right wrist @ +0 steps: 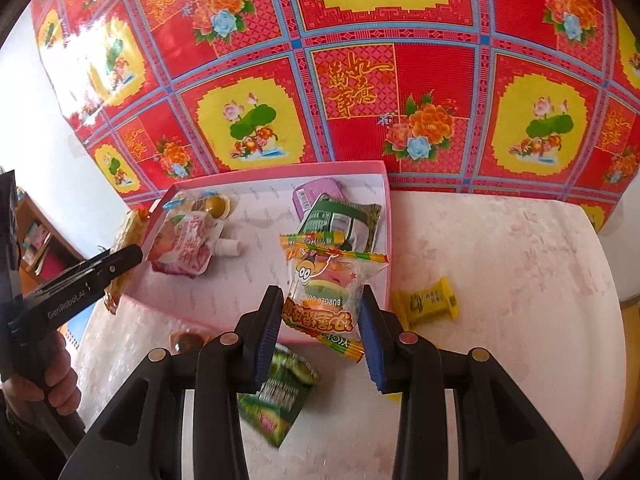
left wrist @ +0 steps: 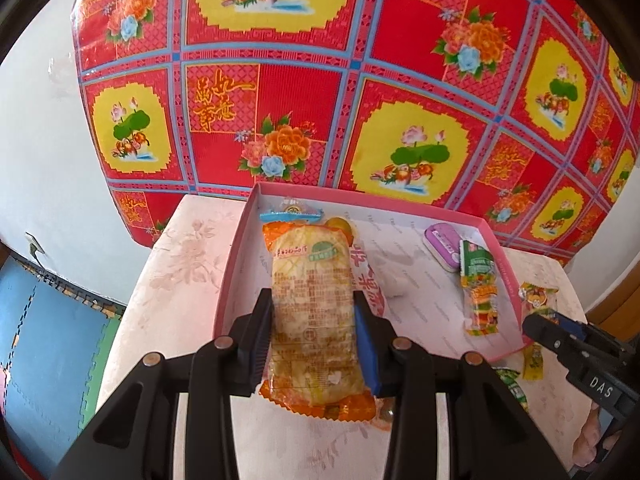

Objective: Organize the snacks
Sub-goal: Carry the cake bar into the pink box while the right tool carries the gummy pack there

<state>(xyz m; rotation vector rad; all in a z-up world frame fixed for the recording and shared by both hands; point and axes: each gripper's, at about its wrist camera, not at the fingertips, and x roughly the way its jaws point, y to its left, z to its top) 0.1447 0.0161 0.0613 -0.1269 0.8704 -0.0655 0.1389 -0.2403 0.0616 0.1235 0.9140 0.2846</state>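
Note:
My left gripper [left wrist: 312, 308] is shut on a long orange-edged pastry packet [left wrist: 312, 304], held over the left end of the pink-rimmed box [left wrist: 230, 276]. My right gripper [right wrist: 320, 312] is shut on a clear burger-gummy packet [right wrist: 326, 280], held above the box's front right rim [right wrist: 387, 240]. Inside the box lie a pink drink pouch [right wrist: 184, 248], a jelly cup [right wrist: 216, 204], a purple tin [right wrist: 314, 194] and a green packet [right wrist: 344, 220]. The right gripper also shows in the left wrist view [left wrist: 560, 332], and the left gripper in the right wrist view [right wrist: 100, 276].
The box sits on a pale floral table [right wrist: 500, 280] against a red and yellow patterned cloth [right wrist: 360, 80]. On the table lie a yellow candy packet [right wrist: 426, 306], a green packet [right wrist: 280, 392] and a brown jelly cup [right wrist: 188, 340]. Blue floor mats [left wrist: 48, 340] lie left of the table.

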